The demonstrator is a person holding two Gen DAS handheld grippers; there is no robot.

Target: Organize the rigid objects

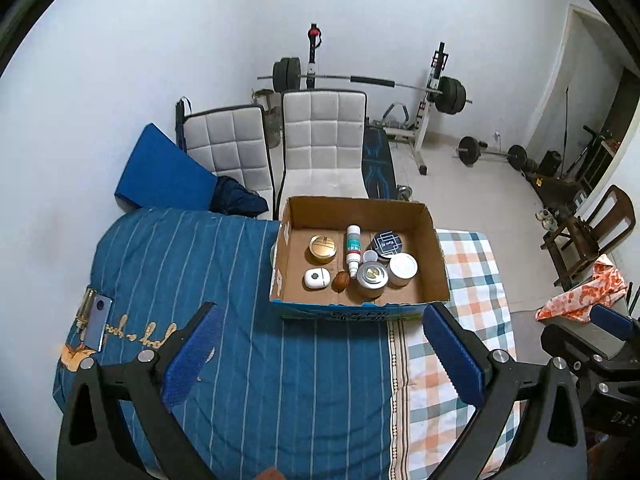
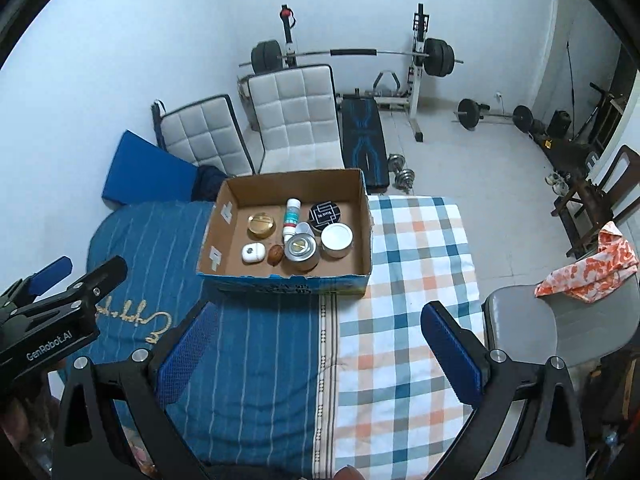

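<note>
An open cardboard box (image 1: pixel 434 256) (image 2: pixel 364 220) rests on the bed and holds several small rigid items: a gold round compact (image 1: pixel 322 247) (image 2: pixel 262 225), a white bottle lying flat (image 1: pixel 353 250) (image 2: pixel 291 216), a black round tin (image 1: pixel 386 243) (image 2: pixel 325 213), a silver tin (image 1: pixel 372 277) (image 2: pixel 301 251), a white-lidded jar (image 1: pixel 403 269) (image 2: pixel 337 240), a white case (image 1: pixel 316 278) (image 2: pixel 253 253) and a brown nut (image 1: pixel 340 281) (image 2: pixel 276 255). My left gripper (image 1: pixel 324 356) is open and empty in front of the box. My right gripper (image 2: pixel 320 356) is open and empty too.
A phone on a clipboard (image 1: pixel 94 320) lies on the blue striped cover (image 1: pixel 224 280) at the left. A checked sheet (image 2: pixel 416 280) covers the bed's right side. Beyond stand two white chairs (image 1: pixel 324 136), a weight bench (image 2: pixel 362 136) and barbells. A grey chair with orange cloth (image 2: pixel 588 272) stands right.
</note>
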